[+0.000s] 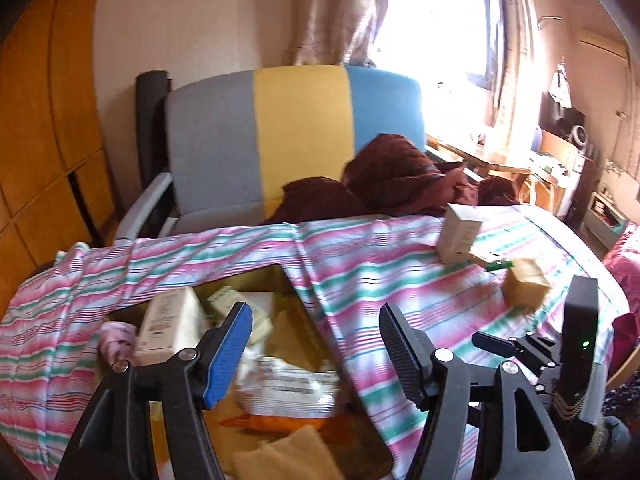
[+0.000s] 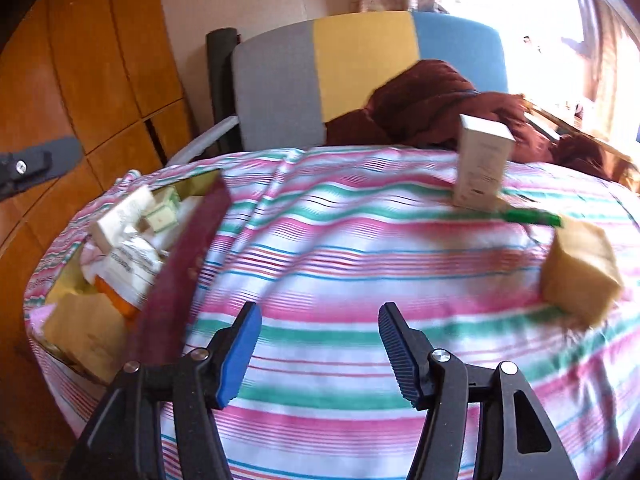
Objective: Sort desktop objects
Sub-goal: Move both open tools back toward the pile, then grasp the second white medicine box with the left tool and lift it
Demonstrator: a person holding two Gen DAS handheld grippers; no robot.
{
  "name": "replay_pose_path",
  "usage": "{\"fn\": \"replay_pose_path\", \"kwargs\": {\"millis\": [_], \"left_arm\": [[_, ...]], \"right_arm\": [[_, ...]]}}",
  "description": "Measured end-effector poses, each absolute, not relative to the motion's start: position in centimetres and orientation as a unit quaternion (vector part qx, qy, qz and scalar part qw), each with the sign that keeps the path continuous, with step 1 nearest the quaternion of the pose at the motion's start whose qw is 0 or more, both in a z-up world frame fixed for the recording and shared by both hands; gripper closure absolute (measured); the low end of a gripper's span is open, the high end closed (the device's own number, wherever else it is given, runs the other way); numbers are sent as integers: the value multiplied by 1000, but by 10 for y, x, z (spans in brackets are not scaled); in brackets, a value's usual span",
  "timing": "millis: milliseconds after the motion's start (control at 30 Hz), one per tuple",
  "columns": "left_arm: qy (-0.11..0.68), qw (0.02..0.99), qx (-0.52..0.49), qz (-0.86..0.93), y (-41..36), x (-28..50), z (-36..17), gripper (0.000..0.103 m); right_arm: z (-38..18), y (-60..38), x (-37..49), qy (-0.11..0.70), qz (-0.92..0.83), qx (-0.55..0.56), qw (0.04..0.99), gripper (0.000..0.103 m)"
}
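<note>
Ahead, well beyond both empty, wide-spread fingers [image 2: 316, 350] (left [image 1: 316, 350]), lies the tan block [image 2: 580, 274].

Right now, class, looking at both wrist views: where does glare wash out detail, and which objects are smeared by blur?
Left wrist view: the window is blown out white, bleaching the curtains beside it; the tan block and white carton look soft. Right wrist view: glare fills the upper right corner; the green pen and tan block are streaked; fisheye bends the striped cloth into a dome.
</note>
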State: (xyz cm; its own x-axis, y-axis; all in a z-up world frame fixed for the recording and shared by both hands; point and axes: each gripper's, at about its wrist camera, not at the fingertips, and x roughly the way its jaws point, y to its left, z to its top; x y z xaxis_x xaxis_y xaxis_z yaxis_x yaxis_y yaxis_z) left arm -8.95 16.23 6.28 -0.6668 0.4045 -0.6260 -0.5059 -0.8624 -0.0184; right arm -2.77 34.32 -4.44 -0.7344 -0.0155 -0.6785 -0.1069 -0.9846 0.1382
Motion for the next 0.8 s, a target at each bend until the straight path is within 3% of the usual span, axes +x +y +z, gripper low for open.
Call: {"fn": "replay_pose_path", "kwargs": {"millis": [233,433,500,733,800], "left_arm": [[66,316,-364,874,229,-100,63,36],[50,362,-416,832,311,-128,53,33],[41,372,-442,815,339,-142,47,17],[62,352,-479,802,427,-193,27,17],[73,343,-484,802,446,-206,20,12]], "right_arm": [[-60,400,0,102,922,-364,85,40],[-73,424,9,133,920,-359,81,39],[-75,427,10,146,921,-353,71,38],[-83,442,17,217,919,-327,28,38],[-85,446,19,235,918,-318,16,36]]}}
